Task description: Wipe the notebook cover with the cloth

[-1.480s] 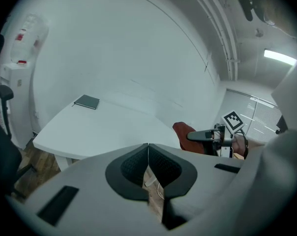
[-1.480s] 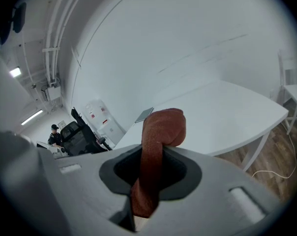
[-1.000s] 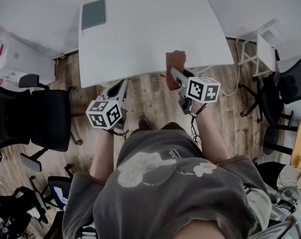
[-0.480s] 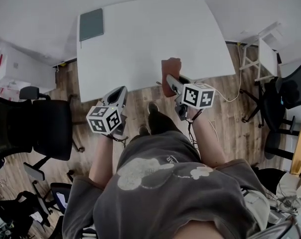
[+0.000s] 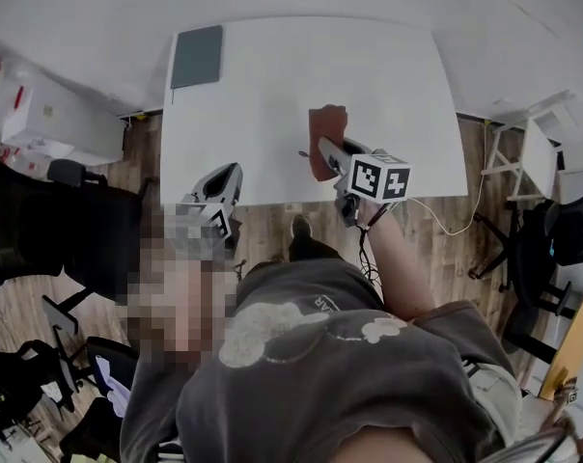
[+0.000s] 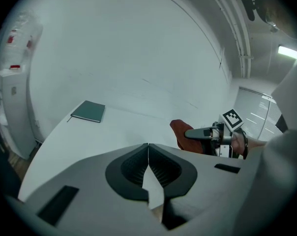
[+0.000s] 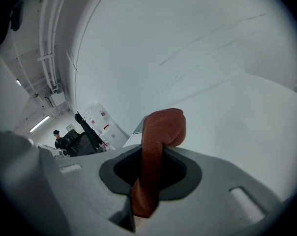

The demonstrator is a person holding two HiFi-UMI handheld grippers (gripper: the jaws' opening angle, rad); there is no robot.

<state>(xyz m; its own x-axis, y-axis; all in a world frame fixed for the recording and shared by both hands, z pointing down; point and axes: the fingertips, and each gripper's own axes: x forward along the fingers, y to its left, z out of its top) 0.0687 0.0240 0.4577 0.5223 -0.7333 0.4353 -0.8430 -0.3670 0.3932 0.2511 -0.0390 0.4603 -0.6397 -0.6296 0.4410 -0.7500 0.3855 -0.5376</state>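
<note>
A dark green notebook (image 5: 196, 56) lies closed at the far left corner of the white table (image 5: 272, 85); the left gripper view shows the notebook (image 6: 88, 111) far ahead. My right gripper (image 5: 322, 150) hovers over the table's near middle, shut on a red-brown cloth (image 5: 327, 135) that bulges out above the jaws. In the right gripper view the cloth (image 7: 161, 132) is pinched between the jaws of the right gripper (image 7: 148, 156). My left gripper (image 5: 222, 183) hangs at the table's front edge, jaws together, holding nothing. The left gripper (image 6: 148, 149) points toward the notebook, with the cloth (image 6: 184, 133) to its right.
Black office chairs (image 5: 41, 230) stand on the wooden floor at the left. White boxes (image 5: 50, 114) sit by the left wall. A white stand (image 5: 542, 143) and another black chair (image 5: 562, 230) are at the right. A cable (image 5: 446, 222) trails under the table's right side.
The person has stepped closer to the table. The right gripper has carried the cloth from the front edge to above the tabletop; the left gripper has come up to the table's edge.
</note>
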